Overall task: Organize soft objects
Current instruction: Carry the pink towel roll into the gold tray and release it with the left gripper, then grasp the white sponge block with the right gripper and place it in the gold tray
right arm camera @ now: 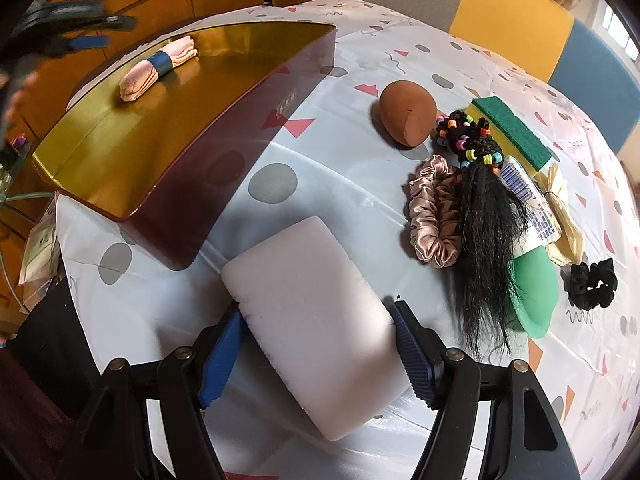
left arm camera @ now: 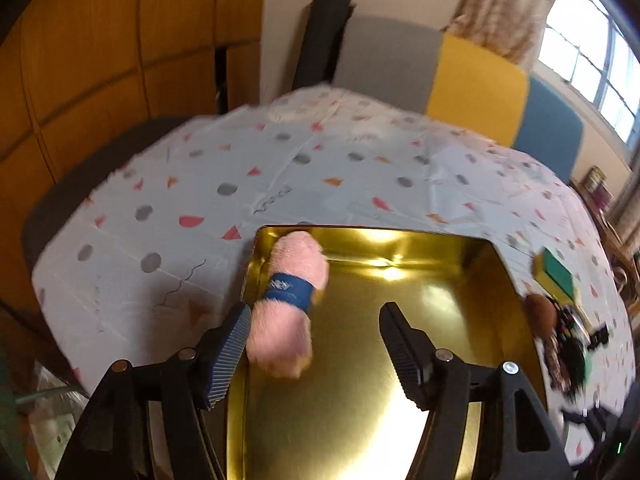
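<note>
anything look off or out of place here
Nothing is spilled or damaged. Only the pink towel roll lies in the gold tin; the white foam block sits between the right gripper fingers.

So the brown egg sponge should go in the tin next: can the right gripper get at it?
Probably not yet: the right gripper has the white foam block between its fingers. The table toward the brown egg sponge looks clear.

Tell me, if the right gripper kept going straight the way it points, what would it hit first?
The white foam block. It already sits between the open fingers of the right gripper, lying on the table, so going on would likely press into it. Whether the pads touch it yet is unclear.
</note>
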